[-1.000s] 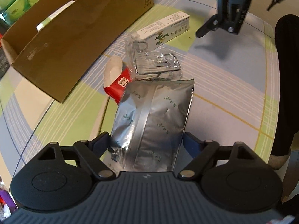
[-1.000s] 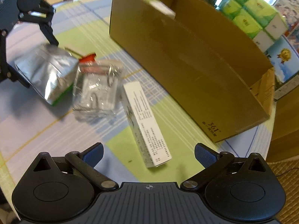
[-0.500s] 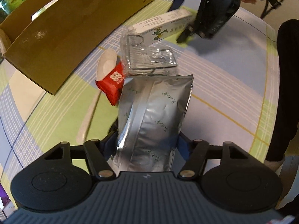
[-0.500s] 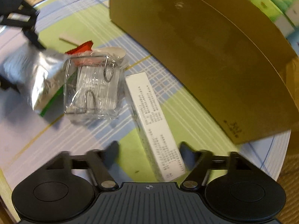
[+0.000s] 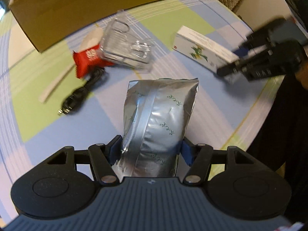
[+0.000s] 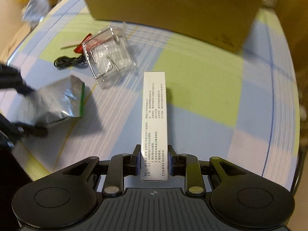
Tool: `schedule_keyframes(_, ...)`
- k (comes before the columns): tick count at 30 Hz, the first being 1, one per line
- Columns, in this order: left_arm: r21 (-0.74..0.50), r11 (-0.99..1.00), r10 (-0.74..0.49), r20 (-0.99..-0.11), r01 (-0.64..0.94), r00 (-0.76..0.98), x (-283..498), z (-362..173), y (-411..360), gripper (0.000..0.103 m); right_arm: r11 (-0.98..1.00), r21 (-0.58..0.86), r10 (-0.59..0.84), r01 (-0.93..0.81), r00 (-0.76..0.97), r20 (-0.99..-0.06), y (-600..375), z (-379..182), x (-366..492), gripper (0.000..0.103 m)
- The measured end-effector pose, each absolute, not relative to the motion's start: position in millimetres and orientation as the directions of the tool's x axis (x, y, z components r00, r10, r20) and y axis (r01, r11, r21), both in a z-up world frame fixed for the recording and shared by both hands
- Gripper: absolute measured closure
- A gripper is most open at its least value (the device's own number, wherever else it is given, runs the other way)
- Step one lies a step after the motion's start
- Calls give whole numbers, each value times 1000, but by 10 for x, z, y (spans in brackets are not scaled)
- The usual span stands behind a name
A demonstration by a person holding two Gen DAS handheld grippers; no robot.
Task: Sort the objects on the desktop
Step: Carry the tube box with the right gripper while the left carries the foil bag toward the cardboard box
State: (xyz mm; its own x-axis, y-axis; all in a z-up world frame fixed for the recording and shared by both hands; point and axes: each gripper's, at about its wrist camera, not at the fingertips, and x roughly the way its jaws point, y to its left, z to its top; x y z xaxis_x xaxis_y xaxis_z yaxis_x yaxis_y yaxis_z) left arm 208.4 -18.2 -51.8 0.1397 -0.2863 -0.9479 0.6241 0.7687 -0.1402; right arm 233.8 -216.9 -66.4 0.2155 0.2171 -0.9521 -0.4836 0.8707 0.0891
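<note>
While a clear case (image 5: 126,44) and black cable (image 5: 80,96) lie at eleven o'clock, the left gripper (image 5: 150,150) clamps a crinkled silver pouch (image 5: 159,115); the right gripper (image 6: 153,159) clamps a white box (image 6: 154,115).

Dim, warm light; motion blur smears fisheye-bent edges, centres stay sharp.

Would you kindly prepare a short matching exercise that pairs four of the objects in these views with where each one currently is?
Things:
1. silver foil pouch
2. white carton
3. clear plastic case
4. black cable

Places:
A. lying on the tablecloth beside the red packet
B. clamped in the right gripper
C. clamped in the left gripper
D. lying partly over the red packet

Pairs: 1-C, 2-B, 3-D, 4-A
</note>
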Motion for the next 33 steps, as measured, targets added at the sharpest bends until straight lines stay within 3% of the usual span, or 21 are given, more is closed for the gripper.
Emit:
schedule_keyframes(5, -157, 793, -308, -937, 588, 165, 2029, -553, -203, 38, 885, 125, 257, -447, 246, -935, -2185, -677, 2006, 71)
schedule_keyframes(7, -155, 797, -310, -934, 583, 175, 2058, -573, -210, 37, 893, 133, 267, -429, 267, -926, -2208, -664, 2006, 54)
schedule_keyframes(9, -140, 790, -311, -931, 598, 193, 2070, -583, -232, 35, 893, 120, 263, -434, 285, -922, -2212, -645, 2008, 49)
schedule_keyframes(16, -115, 780, -296, -934, 616, 201, 2040, -615, -322, 32, 878, 81, 253, -473, 313, -916, -2150, -653, 2082, 48)
schedule_keyframes(18, -113, 783, -287, -938, 611, 195, 2048, -664, -348, 36, 869, 74, 255, -488, 314, -915, -2119, -662, 2099, 48)
schedule_keyframes(20, -108, 786, -281, -939, 608, 197, 2033, -673, -367, 38, 860, 65, 255, -506, 314, -915, -2088, -671, 2108, 48)
schedule_keyframes(24, -99, 787, -272, -942, 609, 198, 2025, -650, -396, 54, 846, 36, 236, -531, 313, -920, -2008, -726, 2140, 48)
schedule_keyframes(26, -114, 794, -277, -942, 597, 189, 2043, -647, -379, 57, 843, 27, 227, -537, 310, -923, -1977, -756, 2152, 51)
schedule_keyframes(31, -161, 811, -305, -936, 562, 173, 2059, -626, -292, 62, 847, 11, 212, -531, 318, -924, -1954, -764, 2116, 80)
schedule_keyframes(33, -167, 815, -309, -935, 555, 174, 2050, -600, -263, 65, 855, 13, 209, -518, 322, -924, -1964, -762, 2088, 80)
